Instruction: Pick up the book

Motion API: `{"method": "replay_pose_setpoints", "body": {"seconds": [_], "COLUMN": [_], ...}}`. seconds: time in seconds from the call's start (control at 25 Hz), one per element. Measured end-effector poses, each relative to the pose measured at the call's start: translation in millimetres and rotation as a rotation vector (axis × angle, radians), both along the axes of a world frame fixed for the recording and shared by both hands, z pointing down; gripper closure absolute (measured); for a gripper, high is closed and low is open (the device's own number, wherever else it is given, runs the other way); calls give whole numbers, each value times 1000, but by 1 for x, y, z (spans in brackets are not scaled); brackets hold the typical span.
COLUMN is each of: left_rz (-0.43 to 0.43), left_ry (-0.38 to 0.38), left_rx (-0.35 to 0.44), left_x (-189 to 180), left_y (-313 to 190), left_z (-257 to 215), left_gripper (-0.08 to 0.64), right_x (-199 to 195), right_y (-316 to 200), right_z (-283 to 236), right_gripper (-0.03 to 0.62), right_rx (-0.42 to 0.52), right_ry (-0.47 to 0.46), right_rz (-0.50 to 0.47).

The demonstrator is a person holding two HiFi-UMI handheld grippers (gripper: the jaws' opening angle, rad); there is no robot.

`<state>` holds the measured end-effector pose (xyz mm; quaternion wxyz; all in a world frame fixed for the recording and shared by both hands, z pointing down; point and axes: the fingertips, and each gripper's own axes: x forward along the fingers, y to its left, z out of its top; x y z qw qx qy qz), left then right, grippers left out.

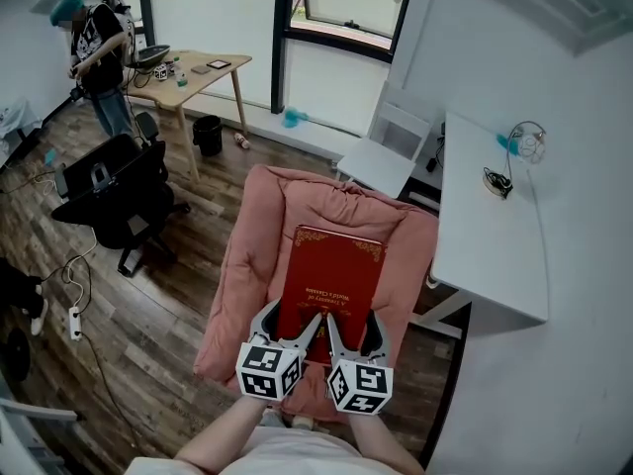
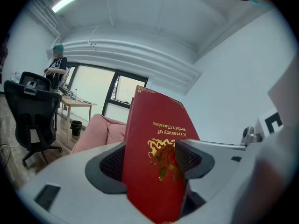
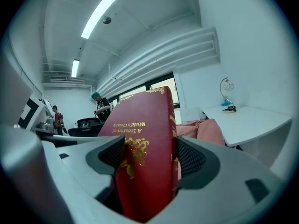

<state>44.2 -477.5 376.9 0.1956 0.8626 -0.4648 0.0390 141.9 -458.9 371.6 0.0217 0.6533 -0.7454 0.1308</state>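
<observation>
A red hardback book (image 1: 331, 280) with gold lettering is held up over the pink cushioned seat (image 1: 259, 255). My left gripper (image 1: 293, 336) is shut on the book's near left corner, and my right gripper (image 1: 348, 336) is shut on its near right corner. In the left gripper view the book (image 2: 156, 148) stands between the two dark pads, cover facing right. In the right gripper view the book (image 3: 142, 148) fills the gap between the pads, spine edge to the right. Both grippers' marker cubes sit side by side near the person's forearms.
A white desk (image 1: 495, 226) with a small lamp (image 1: 524, 143) stands at the right. A black office chair (image 1: 114, 201) is at the left on the wooden floor. A person (image 1: 97, 62) stands by a wooden table (image 1: 193, 72) at the far left. Cables lie on the floor.
</observation>
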Motion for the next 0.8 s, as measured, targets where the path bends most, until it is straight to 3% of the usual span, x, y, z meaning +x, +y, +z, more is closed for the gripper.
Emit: {"method": "replay_pose_setpoints", "body": {"seconds": [0.8], "left_rz": [-89], "left_ry": [-1], "left_rx": [10], "left_x": [4], "left_y": [44], "left_z": [10], "left_gripper": [249], "right_x": [6], "right_y": [35], "right_z": [10], "right_gripper": [250], "right_rx": [7], "right_ry": [-17], "right_rz": [-81]}}
